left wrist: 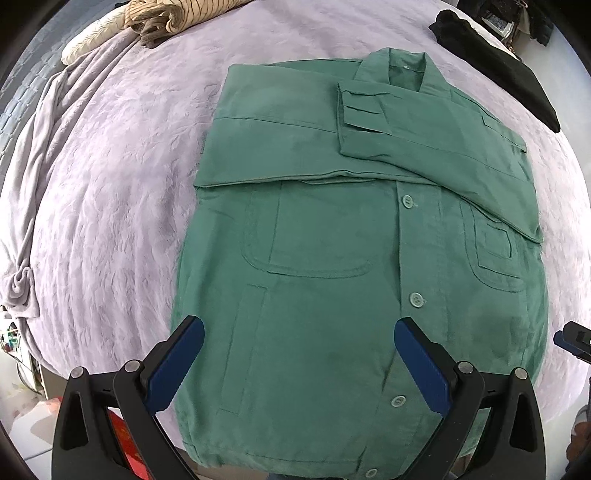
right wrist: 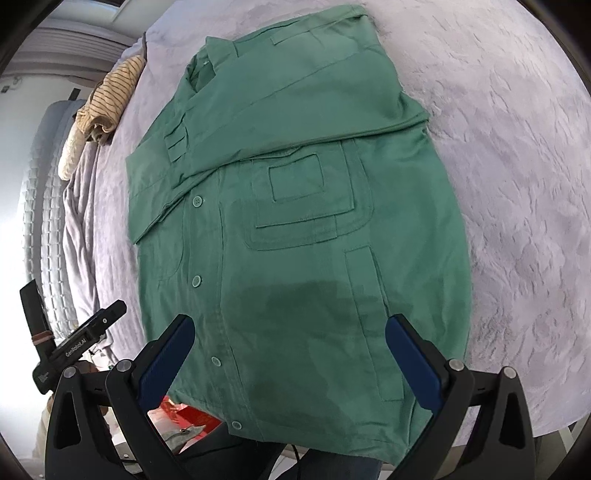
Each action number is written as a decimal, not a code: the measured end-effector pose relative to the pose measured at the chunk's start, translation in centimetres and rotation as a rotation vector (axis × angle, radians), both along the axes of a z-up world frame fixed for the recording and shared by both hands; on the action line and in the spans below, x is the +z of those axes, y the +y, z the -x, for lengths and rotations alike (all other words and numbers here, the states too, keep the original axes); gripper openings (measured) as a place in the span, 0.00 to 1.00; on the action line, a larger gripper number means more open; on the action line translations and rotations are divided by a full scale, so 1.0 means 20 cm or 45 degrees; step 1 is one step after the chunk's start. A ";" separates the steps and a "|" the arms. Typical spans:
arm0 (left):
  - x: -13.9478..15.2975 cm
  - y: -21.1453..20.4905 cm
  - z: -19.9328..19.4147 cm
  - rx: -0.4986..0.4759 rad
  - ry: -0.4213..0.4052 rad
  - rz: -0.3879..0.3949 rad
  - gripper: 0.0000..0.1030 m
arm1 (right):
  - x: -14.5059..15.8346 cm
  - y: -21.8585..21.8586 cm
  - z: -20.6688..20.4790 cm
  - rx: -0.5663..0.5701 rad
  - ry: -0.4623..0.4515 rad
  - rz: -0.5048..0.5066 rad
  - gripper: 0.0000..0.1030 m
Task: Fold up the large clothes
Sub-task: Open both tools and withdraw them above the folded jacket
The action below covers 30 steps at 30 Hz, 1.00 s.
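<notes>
A large green button-up jacket (left wrist: 332, 240) lies flat on a lilac bed cover, collar far from me, hem at the near edge, both sleeves folded across the chest. It also shows in the right wrist view (right wrist: 295, 221). My left gripper (left wrist: 299, 332) is open and empty, hovering over the jacket's lower left part near the hem. My right gripper (right wrist: 290, 328) is open and empty, hovering over the jacket's lower right part. The left gripper's body shows at the left edge of the right wrist view (right wrist: 81, 332).
The lilac bed cover (left wrist: 110, 166) spreads around the jacket. A striped beige garment (left wrist: 173, 14) lies at the far left, also seen in the right wrist view (right wrist: 110, 92). A black garment (left wrist: 498, 59) lies at the far right. A red object (right wrist: 192, 413) sits below the bed's near edge.
</notes>
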<state>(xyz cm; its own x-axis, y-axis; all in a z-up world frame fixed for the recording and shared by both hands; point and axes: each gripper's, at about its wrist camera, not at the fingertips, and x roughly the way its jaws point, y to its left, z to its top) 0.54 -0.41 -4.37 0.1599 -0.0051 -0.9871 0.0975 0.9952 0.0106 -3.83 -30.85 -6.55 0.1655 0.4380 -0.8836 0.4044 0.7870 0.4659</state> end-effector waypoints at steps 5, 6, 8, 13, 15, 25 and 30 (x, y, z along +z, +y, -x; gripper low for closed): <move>0.02 -0.04 0.07 0.019 -0.009 -0.013 1.00 | -0.01 -0.06 0.03 0.021 0.010 -0.017 1.00; 0.03 -0.05 0.09 0.031 -0.011 -0.019 1.00 | -0.01 -0.07 0.04 0.029 0.010 -0.022 1.00; 0.03 -0.05 0.12 0.049 -0.010 -0.017 1.00 | -0.01 -0.08 0.05 0.049 0.011 -0.026 1.00; 0.02 -0.05 0.22 0.094 0.010 -0.021 1.00 | -0.04 -0.10 0.06 0.087 0.026 -0.039 1.00; 0.02 -0.04 0.24 0.102 0.023 -0.025 1.00 | -0.04 -0.11 0.08 0.076 0.026 -0.046 1.00; -0.04 0.03 0.31 0.051 0.035 0.001 1.00 | -0.09 -0.06 0.21 -0.026 0.049 -0.059 1.00; -0.12 0.16 0.39 -0.001 0.049 0.035 1.00 | -0.13 0.02 0.35 -0.099 0.074 -0.022 1.00</move>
